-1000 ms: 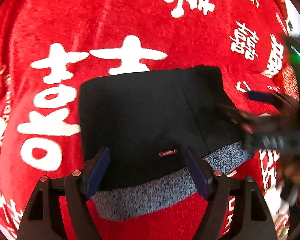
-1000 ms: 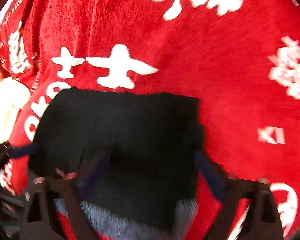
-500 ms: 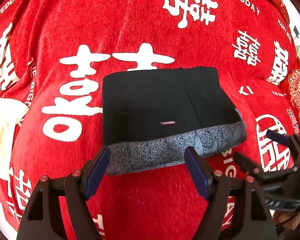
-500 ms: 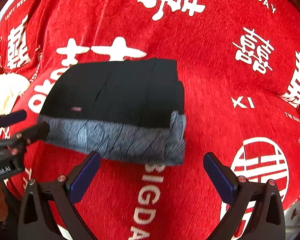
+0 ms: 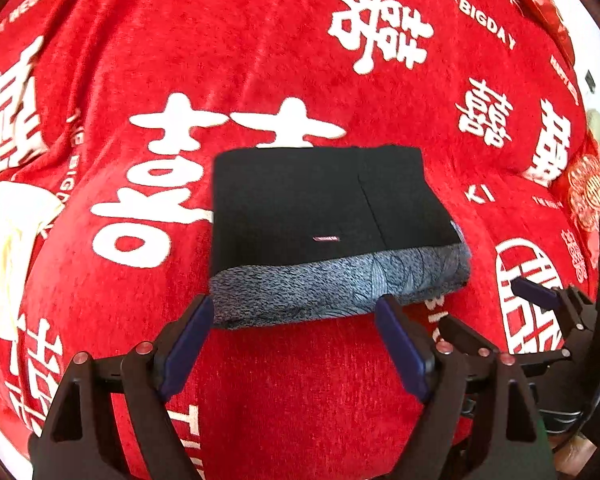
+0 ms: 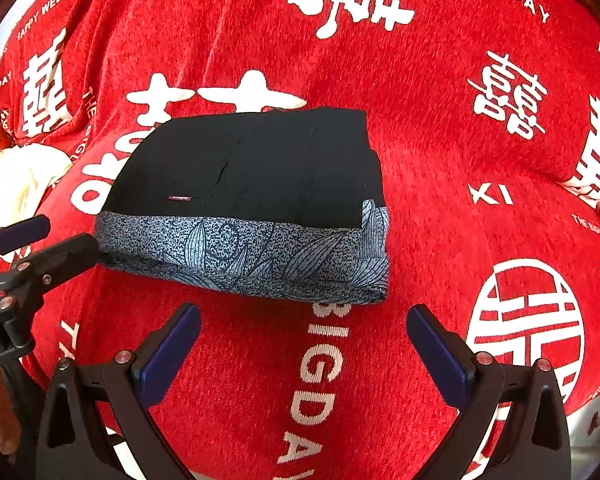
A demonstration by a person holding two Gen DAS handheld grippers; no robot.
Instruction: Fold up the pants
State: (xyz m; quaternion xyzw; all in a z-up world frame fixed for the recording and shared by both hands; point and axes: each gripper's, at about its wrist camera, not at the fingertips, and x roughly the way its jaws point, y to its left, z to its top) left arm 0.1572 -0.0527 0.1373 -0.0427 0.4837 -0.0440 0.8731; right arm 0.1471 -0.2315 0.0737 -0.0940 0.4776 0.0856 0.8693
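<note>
Both tongs, left gripper (image 5: 296, 338) and right gripper (image 6: 303, 338), gape empty; folded pants (image 6: 256, 204) look soft, limp; pinch grey patterned edge

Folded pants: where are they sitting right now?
The folded pants lie flat on the red blanket, centred in both wrist views just beyond the open left gripper, grey patterned band nearest; the open right gripper hangs short of them.

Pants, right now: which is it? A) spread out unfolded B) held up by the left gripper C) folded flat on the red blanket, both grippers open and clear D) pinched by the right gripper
C: the pants lie as a compact folded rectangle on the red blanket, with the left gripper and right gripper both open and holding nothing.
</note>
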